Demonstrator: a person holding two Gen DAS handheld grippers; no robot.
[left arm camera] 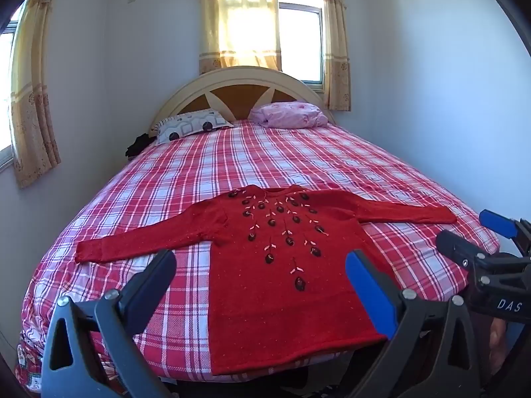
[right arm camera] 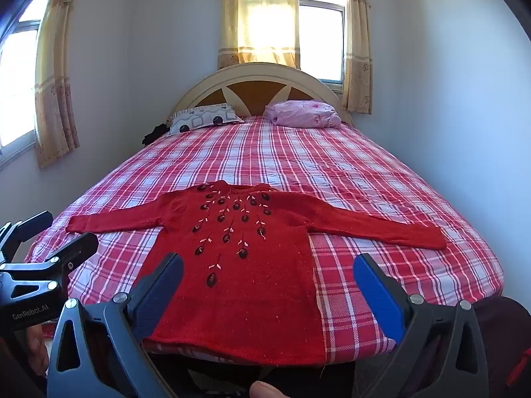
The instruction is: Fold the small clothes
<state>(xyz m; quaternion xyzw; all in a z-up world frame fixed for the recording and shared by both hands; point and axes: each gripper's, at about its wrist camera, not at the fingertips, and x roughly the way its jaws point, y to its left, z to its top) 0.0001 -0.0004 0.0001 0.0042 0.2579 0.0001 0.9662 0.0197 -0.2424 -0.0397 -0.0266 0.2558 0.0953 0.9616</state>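
Red sweater [left arm camera: 282,285] spread flat on the bed [left arm camera: 298,165], hem at the near edge, sleeves stretched sideways. Left gripper [left arm camera: 262,285] and right gripper [right arm camera: 268,288] both released, empty, hovering just short of the hem.

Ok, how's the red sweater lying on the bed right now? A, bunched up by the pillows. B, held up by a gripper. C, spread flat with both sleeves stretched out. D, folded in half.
C: the red sweater lies flat on the plaid bedspread, sleeves outstretched.
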